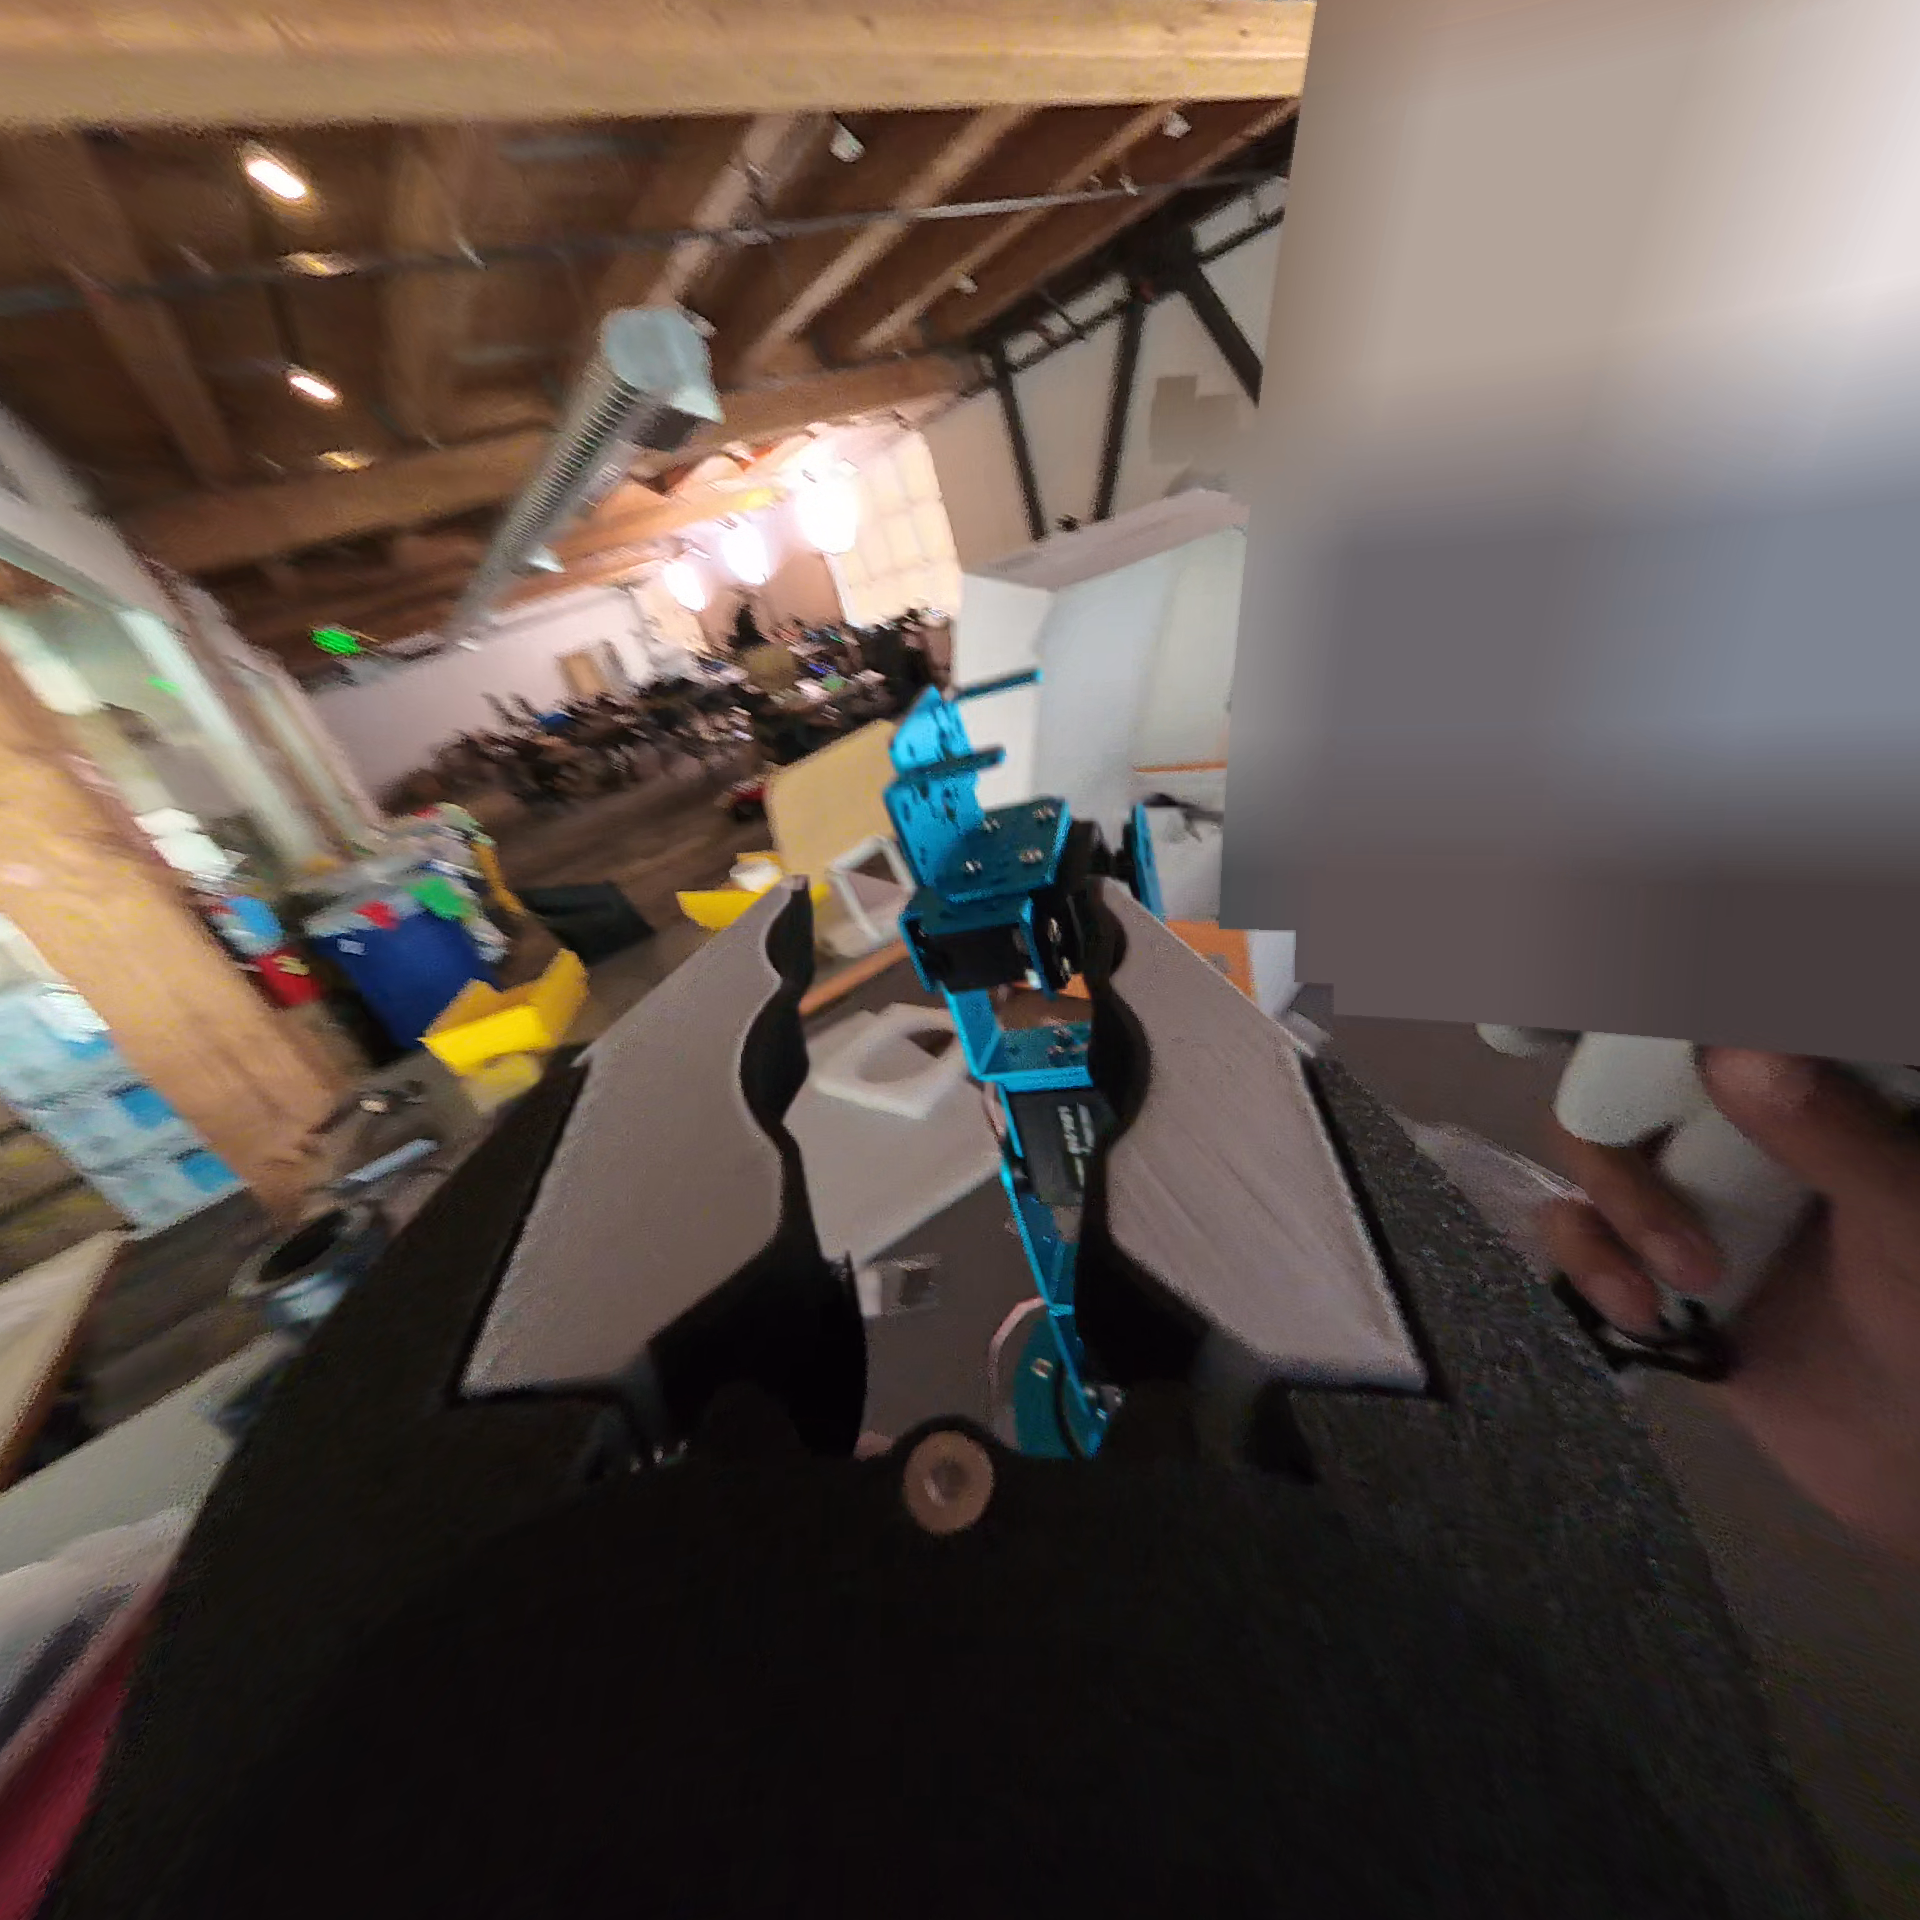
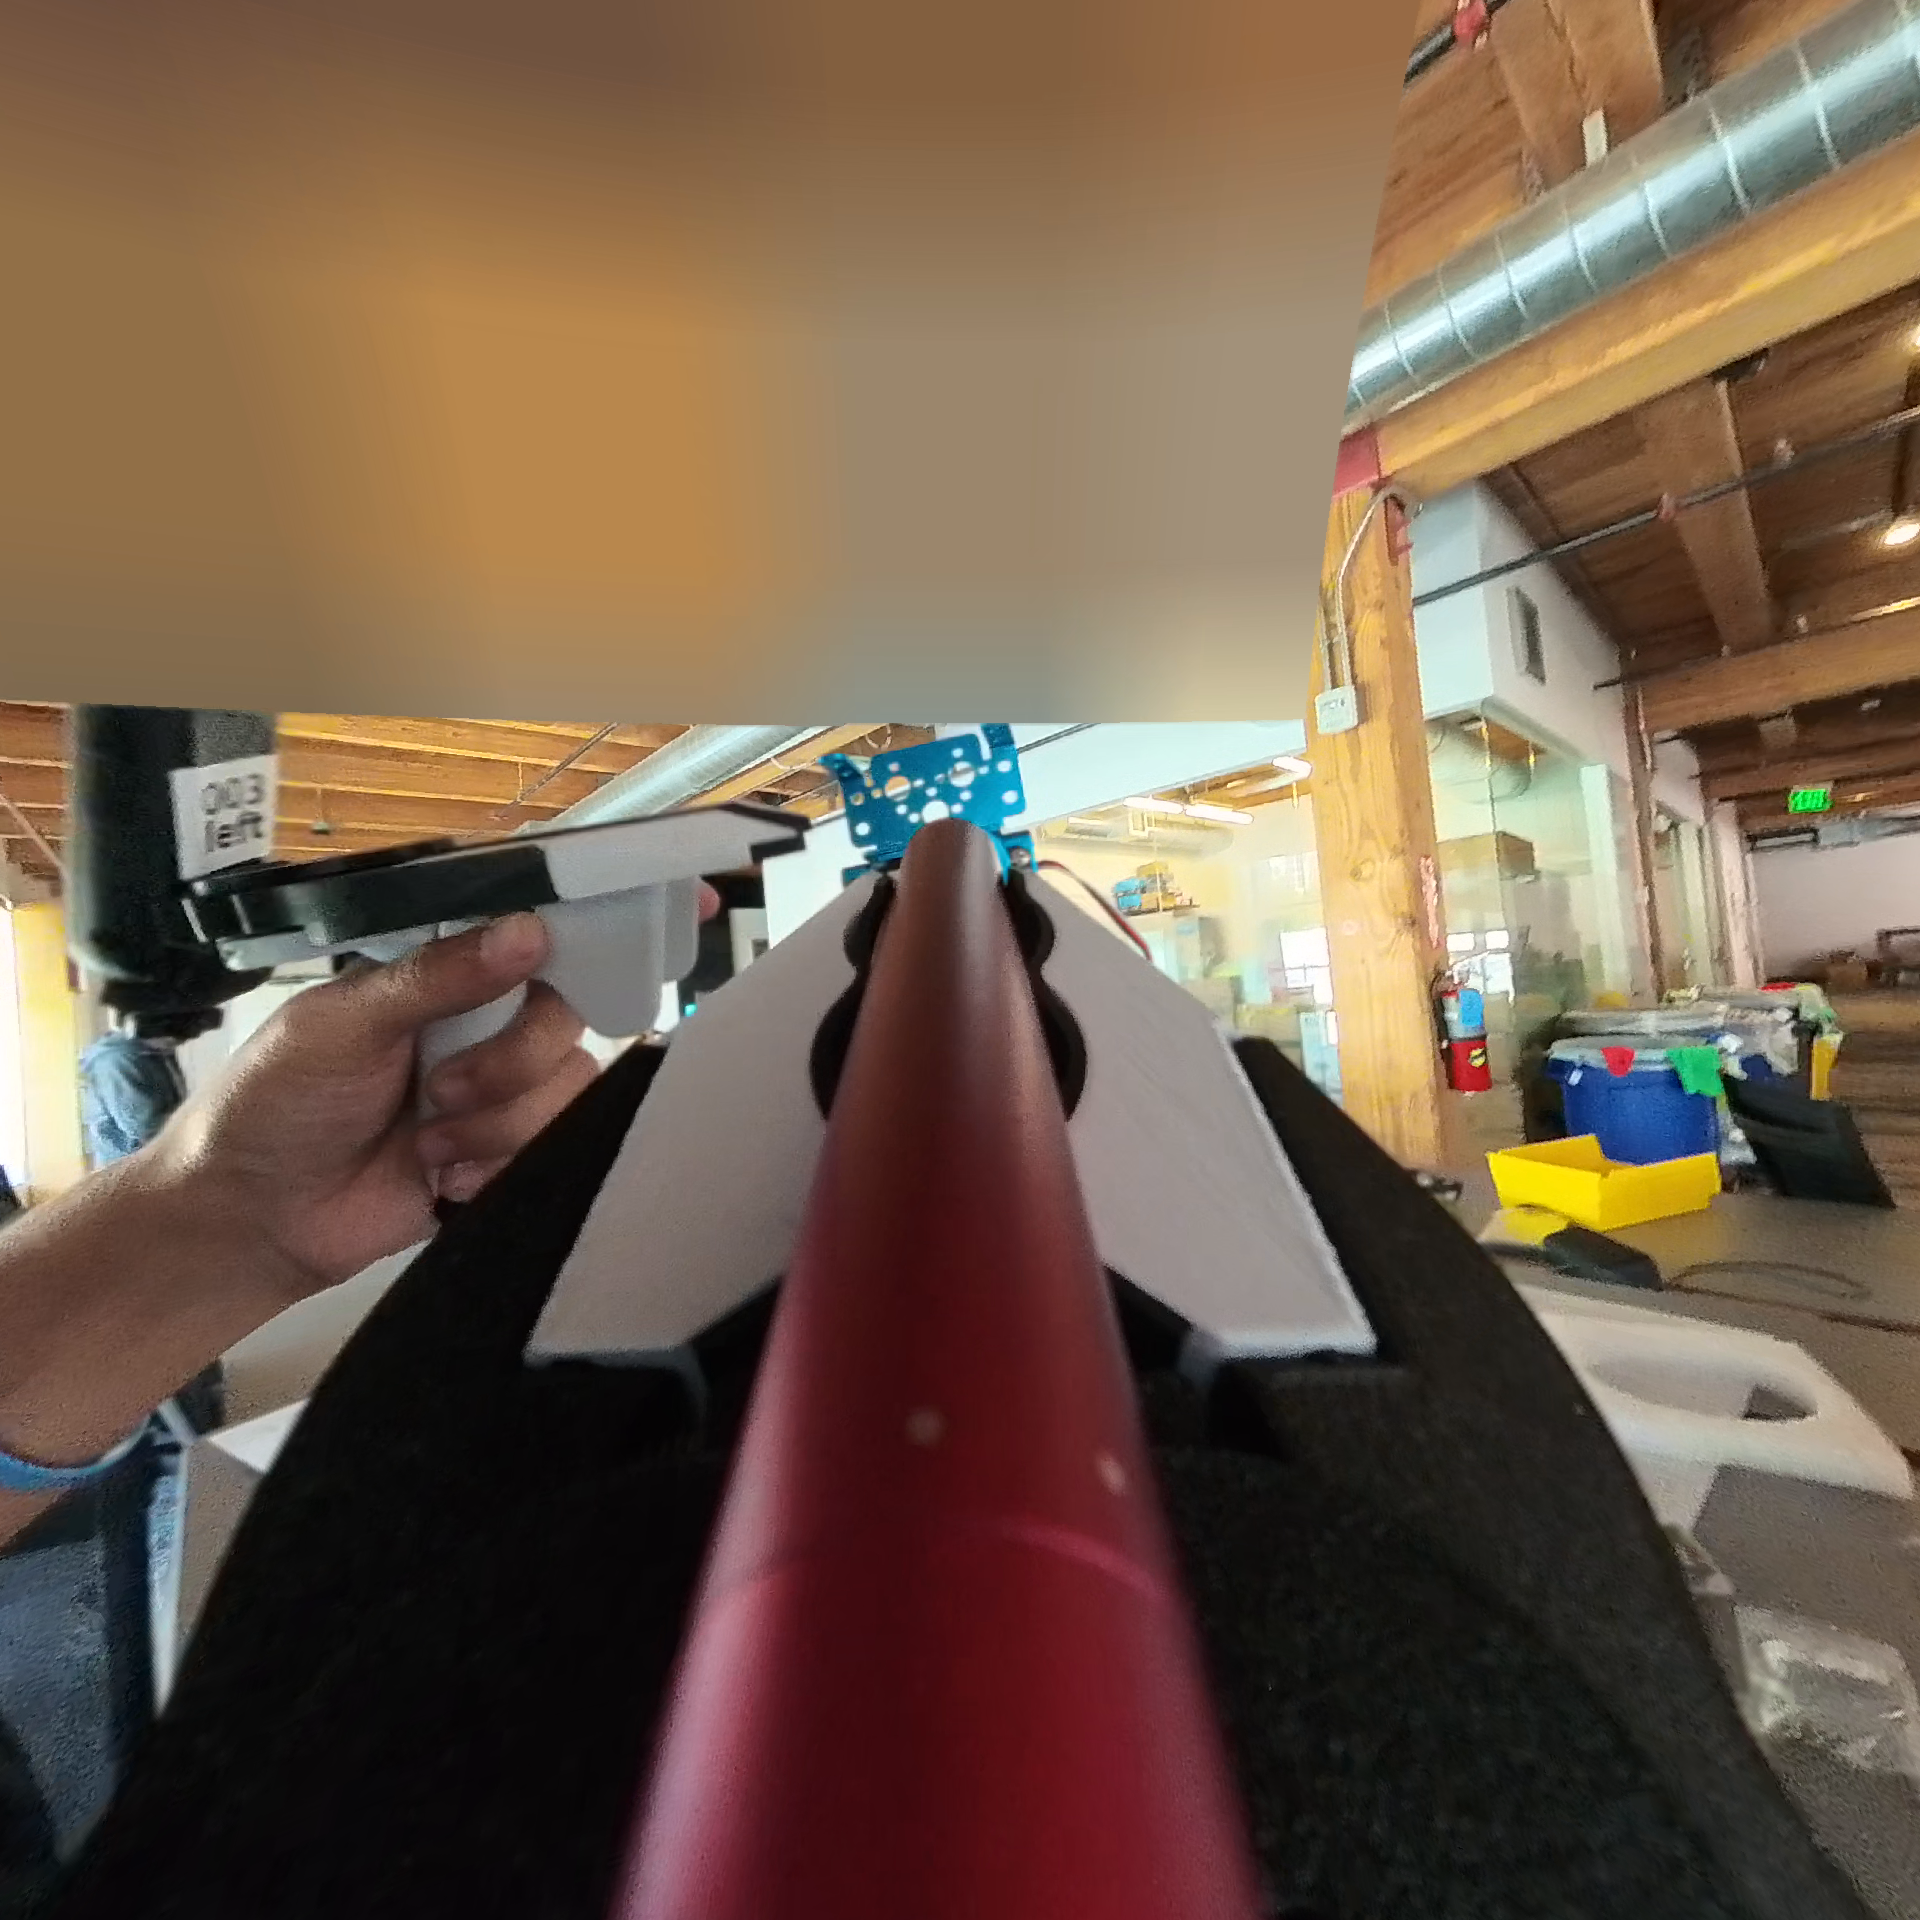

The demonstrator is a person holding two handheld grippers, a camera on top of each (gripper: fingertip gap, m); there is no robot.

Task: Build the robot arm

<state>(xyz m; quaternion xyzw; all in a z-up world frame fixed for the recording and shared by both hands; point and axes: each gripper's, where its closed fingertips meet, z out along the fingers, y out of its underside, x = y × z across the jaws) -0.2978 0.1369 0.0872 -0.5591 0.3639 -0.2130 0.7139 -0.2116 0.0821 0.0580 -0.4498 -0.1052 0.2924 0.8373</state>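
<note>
Both grippers raised off the table (image 2: 1714,1268), meeting at a blue metal bracket assembly (image 1: 977,883). Left gripper (image 1: 951,935): jaws parted wide, assembly resting against the right-hand finger (image 1: 1205,1122); whether it is actually pinched, cannot tell. Right gripper (image 2: 951,883): clenched on a red tube (image 2: 935,1299) running along its fingers, far end touching the blue assembly, apparently to line the two up.

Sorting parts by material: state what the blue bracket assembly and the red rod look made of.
Blue bracket assembly: probably anodised aluminium, judging by its metallic sheen, punched holes, folded plates and screws.
Red rod: smooth, satin, uniform red; painted metal or plastic, cannot tell which.
</note>
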